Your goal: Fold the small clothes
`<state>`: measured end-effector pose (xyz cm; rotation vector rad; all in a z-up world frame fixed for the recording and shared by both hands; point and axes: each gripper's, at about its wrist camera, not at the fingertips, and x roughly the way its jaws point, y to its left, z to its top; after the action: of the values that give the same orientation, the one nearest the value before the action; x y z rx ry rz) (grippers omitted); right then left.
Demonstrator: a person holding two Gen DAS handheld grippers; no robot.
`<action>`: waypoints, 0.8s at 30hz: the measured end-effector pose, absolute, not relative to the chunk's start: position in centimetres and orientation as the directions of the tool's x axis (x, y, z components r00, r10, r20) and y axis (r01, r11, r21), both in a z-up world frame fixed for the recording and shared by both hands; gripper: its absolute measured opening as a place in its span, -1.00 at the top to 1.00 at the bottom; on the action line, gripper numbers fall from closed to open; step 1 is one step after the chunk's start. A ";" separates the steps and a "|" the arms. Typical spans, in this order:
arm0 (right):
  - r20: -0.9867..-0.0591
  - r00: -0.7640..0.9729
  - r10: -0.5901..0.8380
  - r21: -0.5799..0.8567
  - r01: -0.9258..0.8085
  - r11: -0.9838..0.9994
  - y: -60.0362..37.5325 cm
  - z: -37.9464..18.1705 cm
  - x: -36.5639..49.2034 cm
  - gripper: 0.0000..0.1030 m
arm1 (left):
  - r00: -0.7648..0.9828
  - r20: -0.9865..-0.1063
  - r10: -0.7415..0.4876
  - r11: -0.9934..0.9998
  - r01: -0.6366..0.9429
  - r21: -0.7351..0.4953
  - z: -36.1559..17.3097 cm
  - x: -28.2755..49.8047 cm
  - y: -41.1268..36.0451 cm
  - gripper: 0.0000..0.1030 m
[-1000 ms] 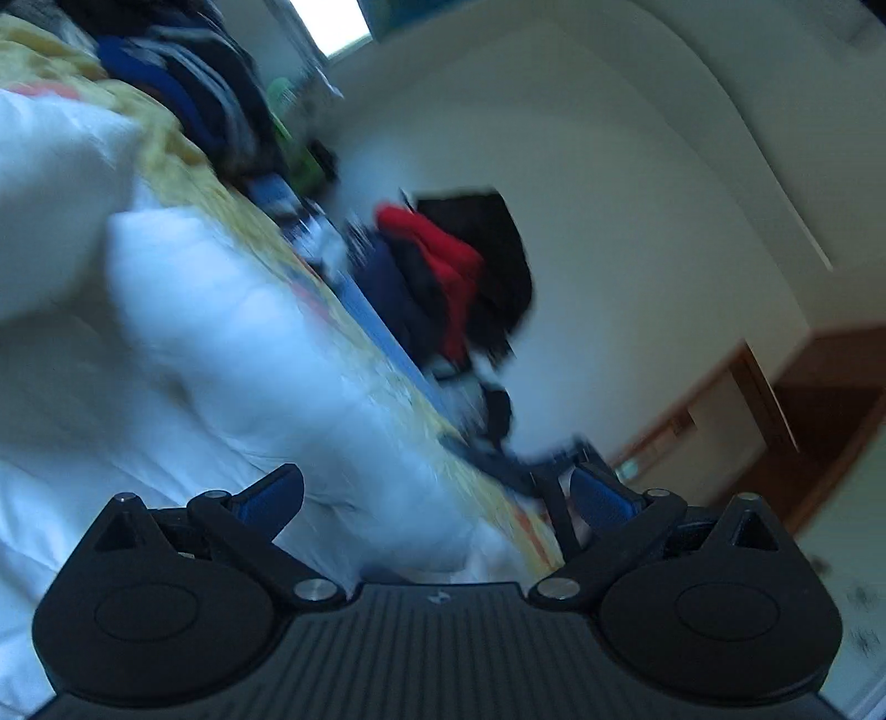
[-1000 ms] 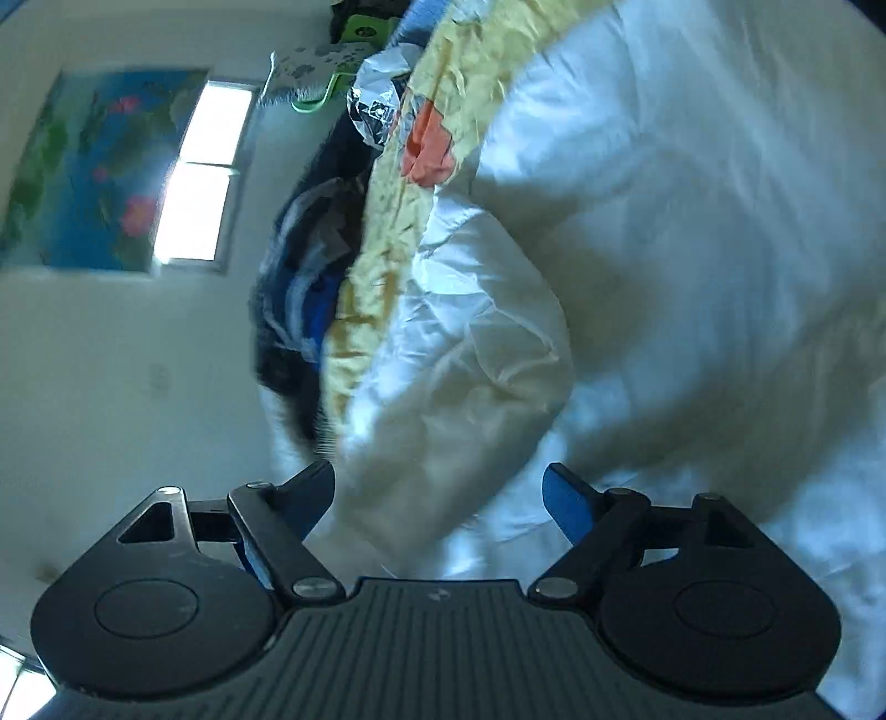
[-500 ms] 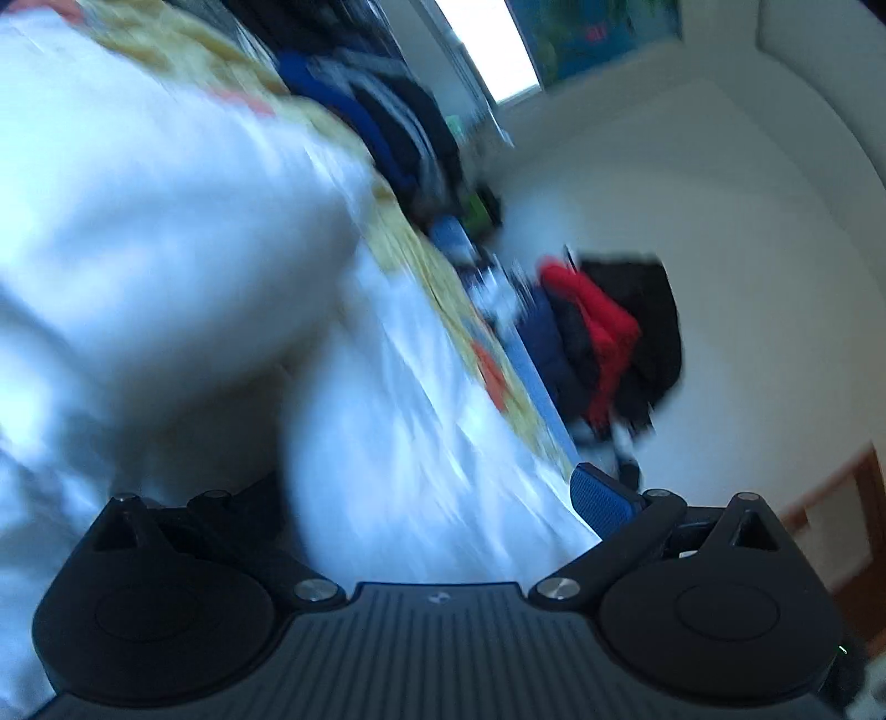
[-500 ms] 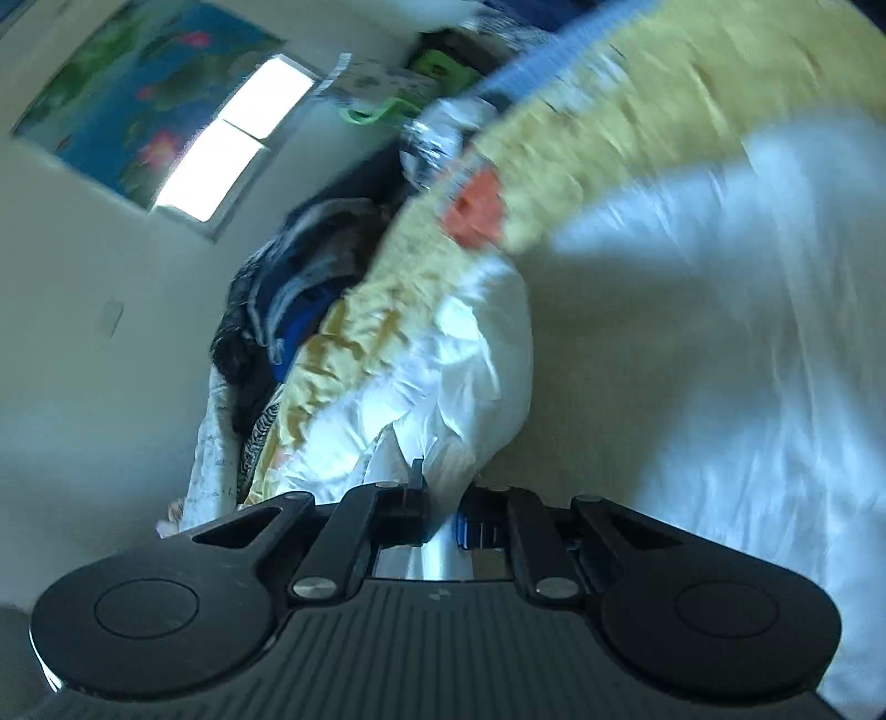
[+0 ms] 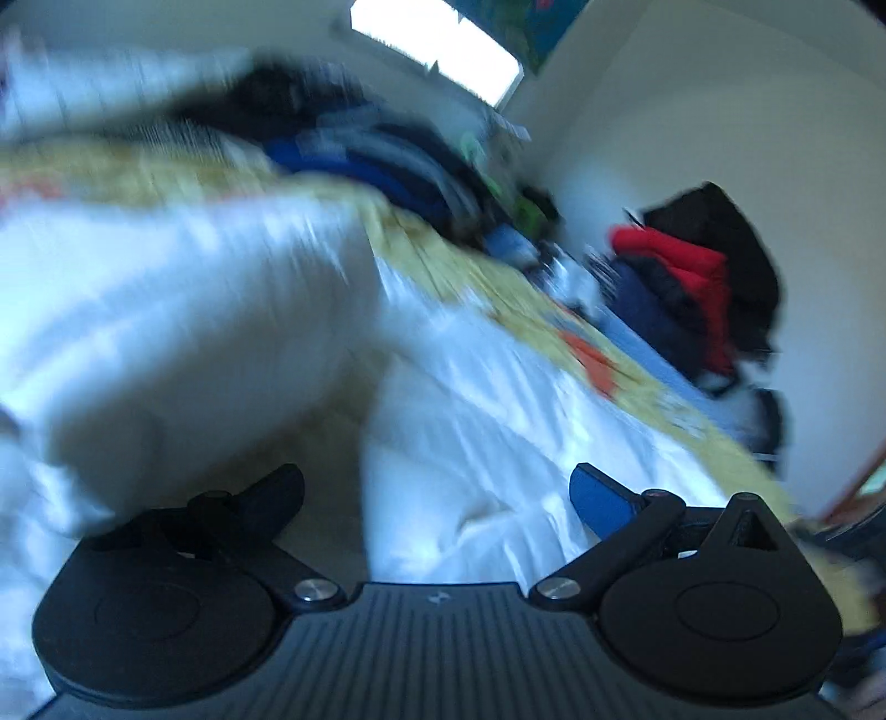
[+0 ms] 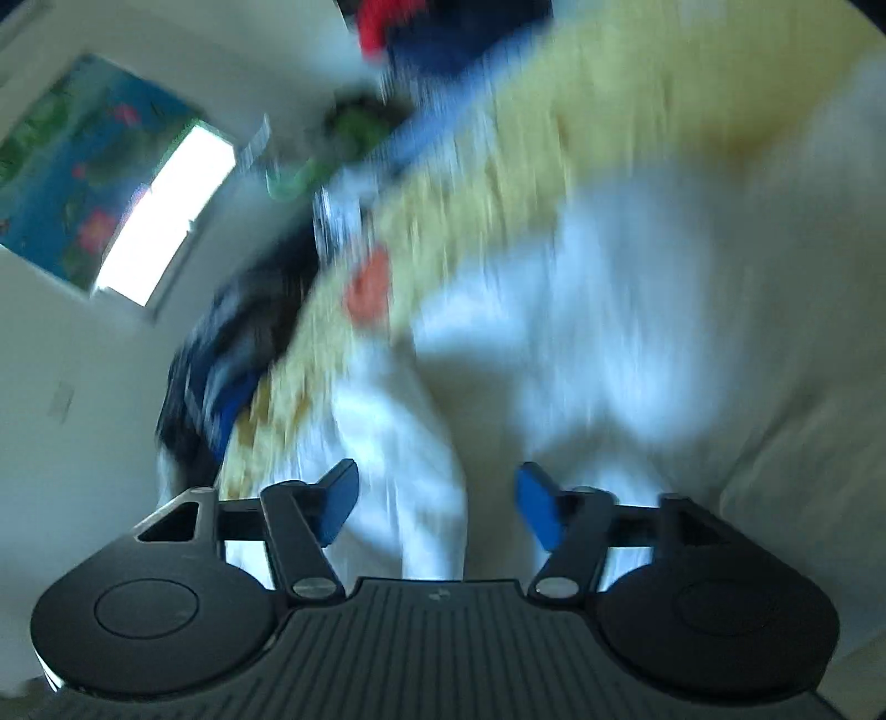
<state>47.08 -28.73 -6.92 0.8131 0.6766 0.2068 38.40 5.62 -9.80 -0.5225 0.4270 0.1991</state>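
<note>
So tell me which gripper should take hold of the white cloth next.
Right, probably. The right gripper has a fold of the white cloth between its opening fingers; the left gripper is open, with the cloth more to one side.

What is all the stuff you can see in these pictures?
White garment: one, white, on the bed, near both tools.
Bedcover: one, yellow with orange patches, under the garment.
Clothes pile: one, dark and blue, at the bed's far edge.
Jackets: red, navy, black, against the wall.
Window: one, bright.
Picture: one, blue with pink flowers, beside the window.
Left tool: open.
Right tool: opening, pads off the cloth.
</note>
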 end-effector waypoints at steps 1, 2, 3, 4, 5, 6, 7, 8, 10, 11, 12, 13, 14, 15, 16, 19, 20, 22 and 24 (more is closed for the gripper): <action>-0.457 0.805 0.378 0.704 0.067 0.707 -28.6 -5.8 46.9 -0.24 | 0.904 -0.413 0.110 0.862 -0.293 -0.413 -9.3 37.9 5.1 -1.00; -0.430 0.829 0.357 0.678 0.035 0.734 -28.2 -4.7 46.7 -0.28 | 0.917 -0.379 0.125 0.872 -0.284 -0.399 -8.8 37.4 4.8 -1.00; -0.414 0.836 0.361 0.657 0.000 0.754 -27.9 -4.1 46.9 -0.33 | 0.930 -0.345 0.127 0.881 -0.265 -0.391 -8.4 36.8 4.3 -1.00; -0.408 0.831 0.378 0.626 -0.046 0.778 -27.0 -3.4 47.3 -0.45 | 0.945 -0.307 0.115 0.894 -0.233 -0.383 -8.1 36.4 3.7 -1.00; -0.413 0.818 0.401 0.589 -0.096 0.802 -25.8 -2.8 47.8 -0.55 | 0.959 -0.270 0.088 0.909 -0.188 -0.372 -7.8 35.9 3.0 -1.00; -0.419 0.800 0.430 0.559 -0.146 0.816 -24.7 -2.5 48.4 -0.59 | 0.965 -0.258 0.045 0.920 -0.140 -0.365 -7.7 35.7 2.5 -1.00; -0.427 0.778 0.461 0.540 -0.190 0.820 -23.7 -2.2 49.0 -0.65 | 0.964 -0.266 -0.015 0.926 -0.087 -0.367 -7.7 35.7 2.0 -1.00; -0.431 0.747 0.506 0.533 -0.241 0.811 -22.6 -2.1 49.9 -0.69 | 0.956 -0.282 -0.078 0.930 -0.032 -0.366 -7.9 35.5 1.7 -1.00; -0.455 0.663 0.595 0.544 -0.322 0.775 -20.2 -1.7 51.6 -0.88 | 0.942 -0.307 -0.136 0.945 0.030 -0.325 -8.1 35.8 0.6 -1.00; -0.485 0.609 0.628 0.546 -0.351 0.761 -18.9 -1.7 52.9 -0.91 | 0.936 -0.323 -0.137 0.953 0.035 -0.302 -8.3 35.9 0.2 -1.00; -0.533 0.550 0.643 0.534 -0.370 0.760 -17.4 -1.8 54.5 -0.90 | 0.920 -0.364 -0.145 0.956 0.036 -0.290 -8.5 36.4 0.1 -1.00; -0.596 0.502 0.627 0.492 -0.389 0.779 -15.8 -2.3 56.1 -0.86 | 0.888 -0.430 -0.162 0.958 0.037 -0.286 -9.0 37.3 -0.1 -1.00; -0.638 0.494 0.591 0.435 -0.402 0.806 -14.7 -2.6 56.9 -0.88 | 0.845 -0.505 -0.179 0.959 0.034 -0.282 -9.7 38.4 -0.1 -1.00; -0.675 0.500 0.543 0.364 -0.414 0.834 -13.6 -3.1 57.9 -0.89 | 0.821 -0.544 -0.174 0.963 0.026 -0.268 -10.1 38.8 -0.1 -1.00; -0.714 0.496 0.494 0.298 -0.423 0.856 -12.7 -4.0 59.0 -0.90 | 0.825 -0.538 -0.174 0.963 0.029 -0.267 -10.1 38.8 0.0 -1.00; -0.803 0.415 0.428 0.250 -0.418 0.873 -11.7 -7.8 61.2 -0.94 | 0.821 -0.546 -0.170 0.968 0.036 -0.247 -10.2 39.1 -0.1 -1.00; -0.775 0.455 0.439 0.227 -0.449 0.865 -11.5 -8.2 60.8 -0.95 | 0.820 -0.547 -0.168 0.969 0.037 -0.243 -10.4 39.0 -0.1 -1.00; -0.779 0.474 0.410 0.158 -0.484 0.860 -10.9 -8.7 59.9 -0.95 | 0.820 -0.547 -0.170 0.969 0.038 -0.243 -10.4 39.1 0.1 -1.00; -0.780 0.492 0.386 0.135 -0.471 0.872 -10.5 -8.3 59.1 -0.96 | 0.822 -0.543 -0.174 0.967 0.040 -0.250 -10.4 39.0 0.3 -1.00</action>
<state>59.15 -10.55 -8.31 -0.1013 0.9199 0.5211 39.03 0.26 -10.36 -0.2331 0.5970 -0.1150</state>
